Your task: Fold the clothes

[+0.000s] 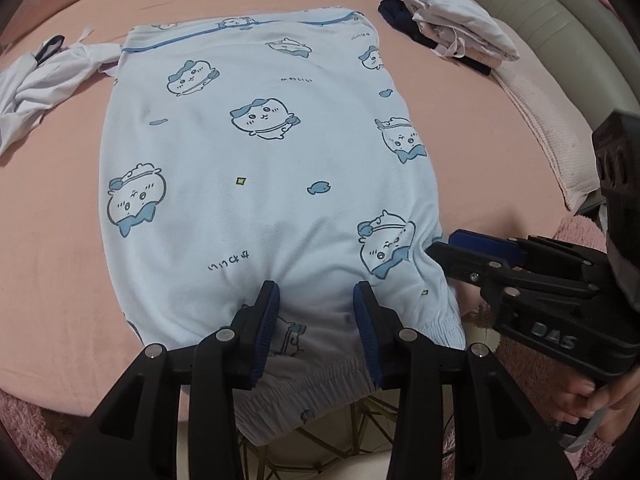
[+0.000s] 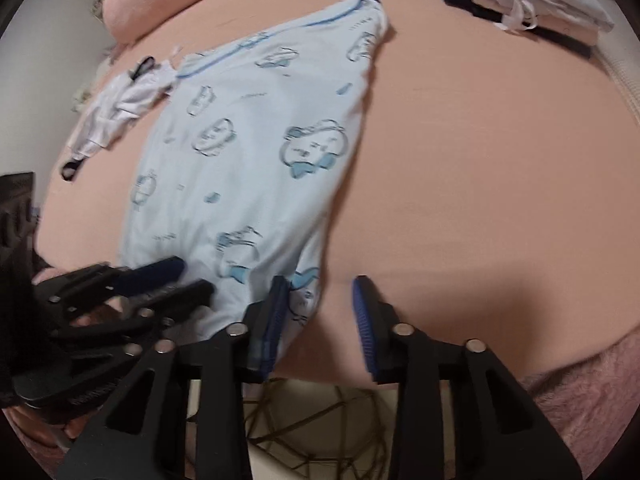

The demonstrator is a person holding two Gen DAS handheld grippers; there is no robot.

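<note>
We find the left gripper [image 1: 318,292] with jaws moderately apart, both pads set down on the near end of the light blue garment [image 1: 260,160]. Cloth lies between the pads but is not pinched. The right gripper [image 2: 320,284] also stands unclosed. Its left pad is over the garment's near right corner and its right pad over bare pink sheet [image 2: 480,180]. Seen side-on from the left wrist view, its fingers look narrow, with the tips at the garment's right edge.

Count: 2 grippers, 1 blue garment, 1 crumpled white garment [image 1: 36,76], 1 stack of folded white clothes [image 1: 452,28] and 1 dark item [image 1: 396,14] beside that stack. 1 hand [image 1: 588,396] shows below the right gripper.

Writing: "DAS" on the right gripper's body. The garment carries short Japanese lettering among its cartoon prints.

The garment lies flat mid-bed. Its elastic waistband [image 1: 320,388] hangs over the near edge and its piped hem is at the far end. Open sheet lies on both sides.
</note>
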